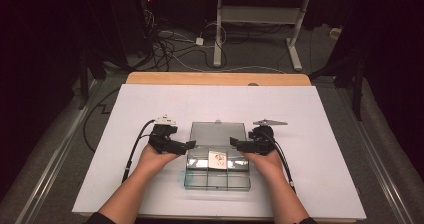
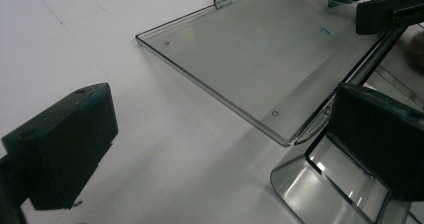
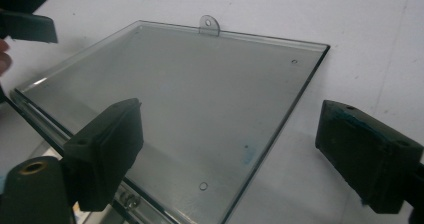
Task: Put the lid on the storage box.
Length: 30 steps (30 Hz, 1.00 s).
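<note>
Two claws flank a clear plastic compartment box [image 1: 217, 173] that sits near the front middle of my desk [image 1: 325, 149], which is covered by a white sheet. The box is shallow and rectangular, with see-through walls and thin dividers splitting it into small cells. Its flat transparent hinged lid [image 1: 217, 132] is swung fully open and lies back on the white surface behind the box, a small rounded tab [image 3: 209, 25] sticking out of the far edge. In the right gripper view I can see tiny round marks near the lid's corners and a faint blue fleck on the pane. One small white card with a dark print [image 1: 217, 159] lies in a middle cell of the rear row (what the print shows is too small to tell).

My left claw [image 1: 191, 144] is at the box's left side, near the hinge line, its jaws spread apart; in the left gripper view one jaw stands over the bare sheet and the other over the box's rounded corner, pressing on nothing. My right claw [image 1: 233, 141] is at the opposite side, released as well: its jaws stand on either side of the lid's near corner, with clear gaps, and grip nothing.
</note>
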Tool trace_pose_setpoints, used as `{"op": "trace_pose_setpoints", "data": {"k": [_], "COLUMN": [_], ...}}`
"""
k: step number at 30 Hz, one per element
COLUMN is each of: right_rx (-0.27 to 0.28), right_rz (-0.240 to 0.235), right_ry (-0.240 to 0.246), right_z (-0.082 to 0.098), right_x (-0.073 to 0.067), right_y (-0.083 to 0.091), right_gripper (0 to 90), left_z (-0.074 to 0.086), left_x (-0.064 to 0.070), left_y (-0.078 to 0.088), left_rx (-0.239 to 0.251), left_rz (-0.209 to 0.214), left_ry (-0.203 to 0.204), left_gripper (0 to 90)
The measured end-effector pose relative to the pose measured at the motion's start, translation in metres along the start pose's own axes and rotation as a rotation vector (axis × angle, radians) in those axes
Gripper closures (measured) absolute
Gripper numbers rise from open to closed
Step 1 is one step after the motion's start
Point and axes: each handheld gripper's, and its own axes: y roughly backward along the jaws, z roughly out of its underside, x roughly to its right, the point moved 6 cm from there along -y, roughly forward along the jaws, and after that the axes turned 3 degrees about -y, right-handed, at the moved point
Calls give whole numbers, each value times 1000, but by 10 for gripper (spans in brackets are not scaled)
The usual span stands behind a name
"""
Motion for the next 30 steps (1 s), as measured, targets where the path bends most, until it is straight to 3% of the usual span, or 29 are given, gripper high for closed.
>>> {"op": "trace_pose_setpoints", "data": {"k": [5, 11, 20, 24, 30], "right_rx": [-20, -25, 36, 74, 135], "right_rz": [-58, -70, -21, 8, 43], "right_ry": [-54, -70, 22, 75, 133], "right_z": [2, 3, -2, -4, -6], "right_x": [-2, -4, -12, -15, -18], "right_y": [-3, -2, 6, 13, 23], "right_gripper": [163, 211, 318, 377, 489], "left_z": [-2, -3, -8, -8, -12], "left_x": [1, 2, 2, 3, 10], "left_y": [-3, -4, 1, 2, 6], "left_rx": [-1, 8, 31, 41, 81], "left_rz": [8, 15, 22, 50, 83], "left_ry": [3, 8, 5, -2, -30], "left_gripper": [6, 42, 105, 169, 364]}}
